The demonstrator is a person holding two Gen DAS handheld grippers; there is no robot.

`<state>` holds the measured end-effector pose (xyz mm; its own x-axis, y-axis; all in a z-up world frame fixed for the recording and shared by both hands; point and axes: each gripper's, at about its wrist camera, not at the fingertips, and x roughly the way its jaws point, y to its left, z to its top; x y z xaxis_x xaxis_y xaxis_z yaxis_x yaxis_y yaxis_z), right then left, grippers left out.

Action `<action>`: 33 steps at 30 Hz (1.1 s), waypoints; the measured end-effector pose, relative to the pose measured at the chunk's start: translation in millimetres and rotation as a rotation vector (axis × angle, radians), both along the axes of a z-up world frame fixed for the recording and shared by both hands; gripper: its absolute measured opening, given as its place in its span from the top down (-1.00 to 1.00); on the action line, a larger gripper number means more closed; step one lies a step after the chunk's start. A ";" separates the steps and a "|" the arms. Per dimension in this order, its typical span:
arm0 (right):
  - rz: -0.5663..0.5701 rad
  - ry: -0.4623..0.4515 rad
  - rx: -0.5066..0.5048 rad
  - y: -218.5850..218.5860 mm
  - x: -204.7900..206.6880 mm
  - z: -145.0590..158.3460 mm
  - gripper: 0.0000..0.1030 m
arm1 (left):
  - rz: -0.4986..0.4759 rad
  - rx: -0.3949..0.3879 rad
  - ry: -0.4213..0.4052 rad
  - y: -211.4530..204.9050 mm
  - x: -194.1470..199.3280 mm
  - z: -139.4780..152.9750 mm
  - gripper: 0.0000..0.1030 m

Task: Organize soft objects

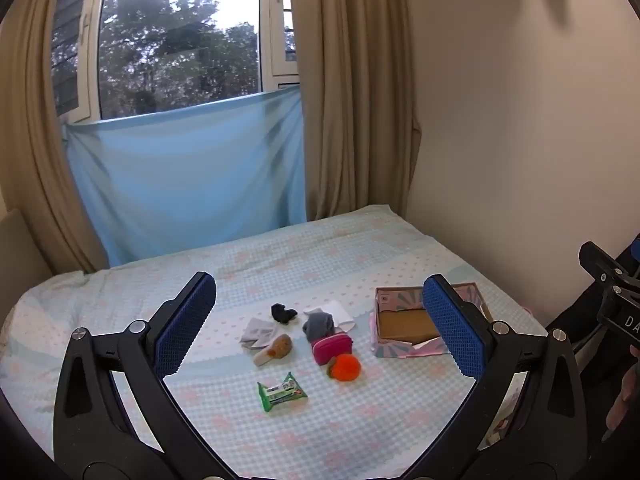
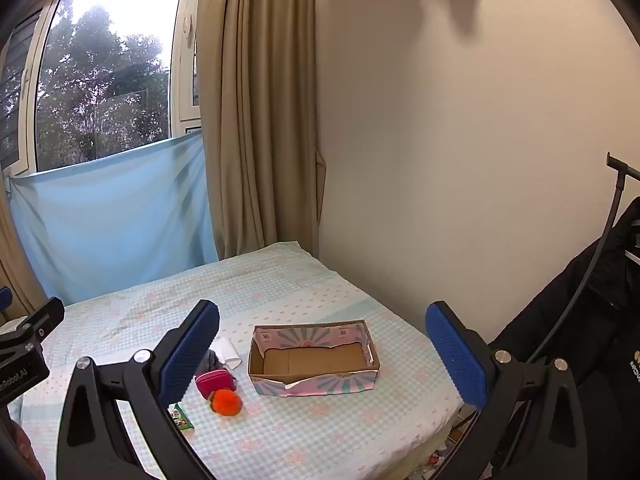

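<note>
Both my left gripper [image 1: 320, 320] and right gripper [image 2: 322, 354] hang above the bed [image 1: 360, 248], jaws spread wide and holding nothing. The soft objects lie loose mid-bed: black sock [image 1: 283, 313], grey sock [image 1: 319, 325], pink pouch [image 1: 332, 348], orange pompom [image 1: 345, 367], brown plush piece [image 1: 276, 349], pale cloth [image 1: 258, 334], green wipes packet [image 1: 281, 392]. The open cardboard box [image 2: 314, 360] sits to their right, apart from them. Behind: blue sheet [image 1: 188, 168], beige curtain [image 2: 256, 112], window [image 1: 176, 36]. Nothing lies between my jaws and the objects.
</note>
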<state>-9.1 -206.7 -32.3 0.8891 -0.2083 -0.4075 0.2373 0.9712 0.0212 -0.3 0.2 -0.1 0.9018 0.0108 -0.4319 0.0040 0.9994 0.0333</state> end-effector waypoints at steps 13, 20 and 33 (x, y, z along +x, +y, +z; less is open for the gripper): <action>-0.003 0.005 0.003 -4.0 -8.5 -0.5 -1.00 | -0.037 -0.015 0.002 -0.8 10.0 -4.4 -0.99; -0.006 0.012 0.001 -2.3 -0.2 -0.1 -1.00 | -0.034 -0.013 -0.003 1.1 13.1 -8.0 -0.99; -0.006 0.031 0.009 -4.8 7.9 -1.5 -1.00 | -0.040 -0.014 0.004 3.2 15.3 -9.0 -0.99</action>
<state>-1.2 -211.5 -33.8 0.8747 -0.2094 -0.4370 0.2434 0.9697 0.0226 15.0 3.4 -9.1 0.8996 -0.0316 -0.4355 0.0443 0.9988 0.0191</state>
